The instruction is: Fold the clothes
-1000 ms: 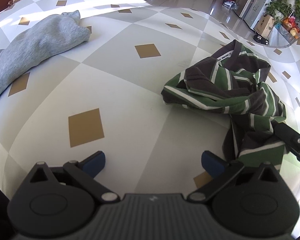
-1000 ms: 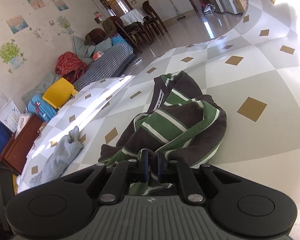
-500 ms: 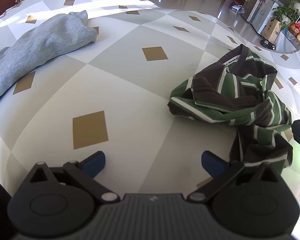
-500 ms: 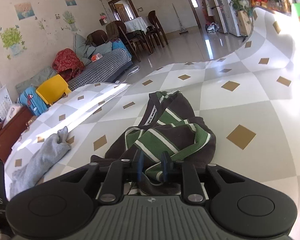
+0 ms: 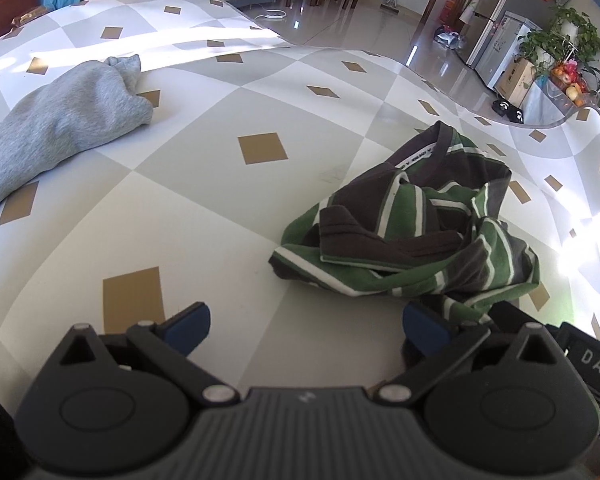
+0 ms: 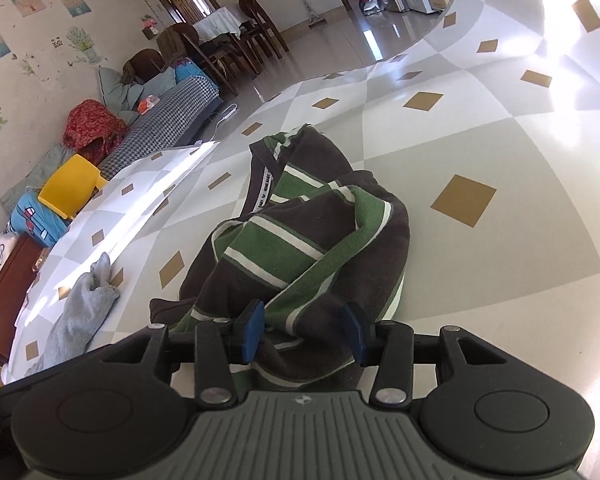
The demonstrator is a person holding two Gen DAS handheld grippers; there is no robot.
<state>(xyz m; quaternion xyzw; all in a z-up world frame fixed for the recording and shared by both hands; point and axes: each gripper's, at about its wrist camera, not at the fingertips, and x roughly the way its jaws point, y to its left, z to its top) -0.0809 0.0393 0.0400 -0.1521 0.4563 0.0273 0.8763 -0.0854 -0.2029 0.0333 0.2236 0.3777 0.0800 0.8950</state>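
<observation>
Striped shirt (image 5: 412, 232), green, dark brown and white, lies crumpled on checked counter (image 5: 188, 208), neck label facing up. Right tongs (image 6: 305, 330) parted, blue pads either side of shirt's near fold, cloth between them but not pinched. Left tongs (image 5: 306, 326) spread wide over bare counter just left of shirt, holding nothing. Grey garment (image 5: 56, 120) lies well apart at far left.
</observation>
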